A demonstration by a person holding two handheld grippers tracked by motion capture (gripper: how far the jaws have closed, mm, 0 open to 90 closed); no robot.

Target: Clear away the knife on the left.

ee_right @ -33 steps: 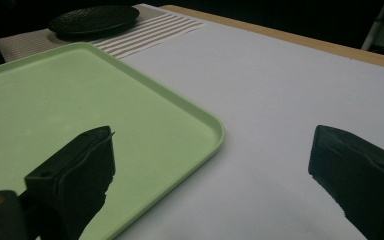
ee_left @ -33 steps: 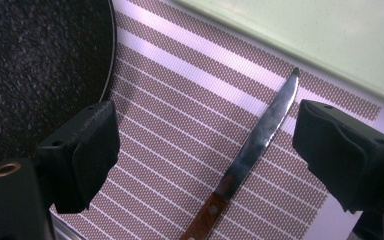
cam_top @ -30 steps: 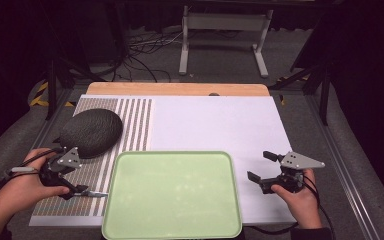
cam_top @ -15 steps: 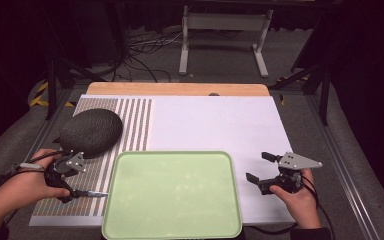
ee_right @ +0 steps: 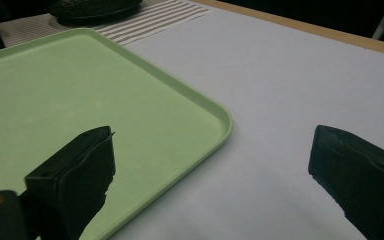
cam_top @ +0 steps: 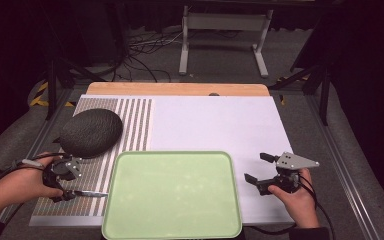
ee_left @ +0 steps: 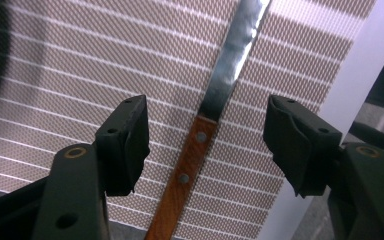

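Knife point(ee_left: 207, 120) lies flat on the striped mat point(cam_top: 130, 125) near the tabletop's front left corner, its long axis running along the front edge: wooden handle toward the left edge, blade pointing at the green tray point(cam_top: 172, 195). Left claw point(ee_left: 205, 145) straddles the handle, jaws just closing but not yet touching it. Right claw point(cam_top: 256, 167) hovers open at the tray's right rim.

Left gripper point(cam_top: 66, 186) over knife point(cam_top: 87, 193) beside green tray point(cam_top: 172, 227)
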